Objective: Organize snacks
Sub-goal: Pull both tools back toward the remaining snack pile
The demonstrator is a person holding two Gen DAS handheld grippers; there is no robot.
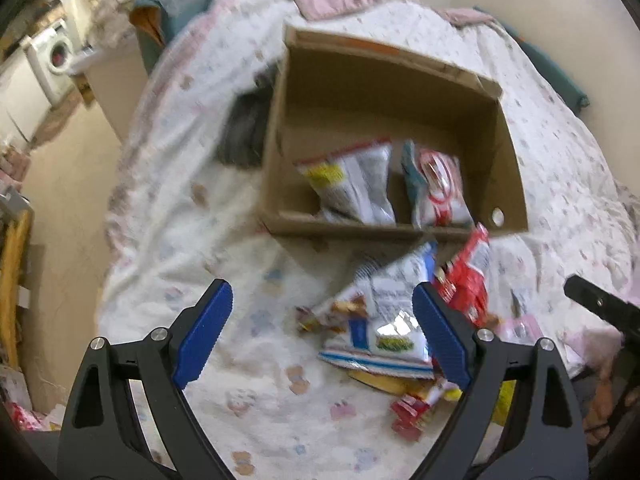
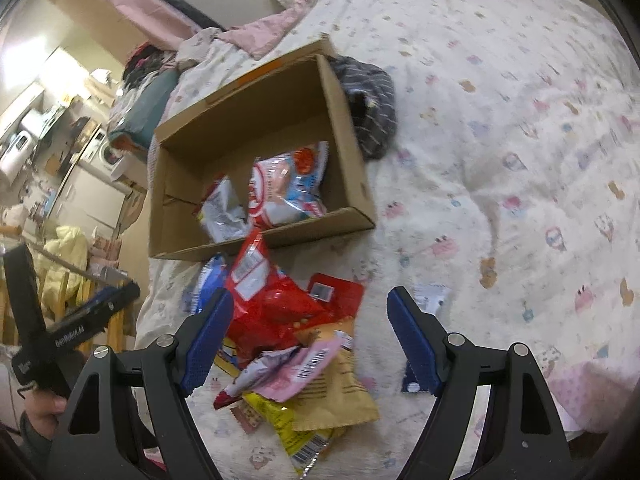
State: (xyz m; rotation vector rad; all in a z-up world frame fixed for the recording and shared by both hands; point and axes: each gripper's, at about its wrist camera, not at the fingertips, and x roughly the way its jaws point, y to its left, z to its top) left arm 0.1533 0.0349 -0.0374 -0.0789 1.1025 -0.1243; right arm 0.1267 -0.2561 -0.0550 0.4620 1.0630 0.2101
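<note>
A cardboard box (image 1: 384, 92) lies open on the bed (image 1: 192, 216) in the upper middle of the left wrist view, and two snack bags rest inside it — a white and grey bag (image 1: 354, 184) on the left, a red and white bag (image 1: 438, 190) on the right. Below the box, on the bedspread, a loose pile of snacks (image 2: 296, 344) spreads toward the bottom of the frame. The left gripper (image 1: 322, 338) hangs over the bed with its blue fingers (image 1: 204, 336) wide apart, nothing between them. The right gripper (image 2: 310, 336) hangs above the pile, also spread wide and empty, with a red bag (image 2: 272, 304) just beyond its left finger. A dark striped cloth (image 2: 370, 106) lies against the box's right wall in the right wrist view.
</note>
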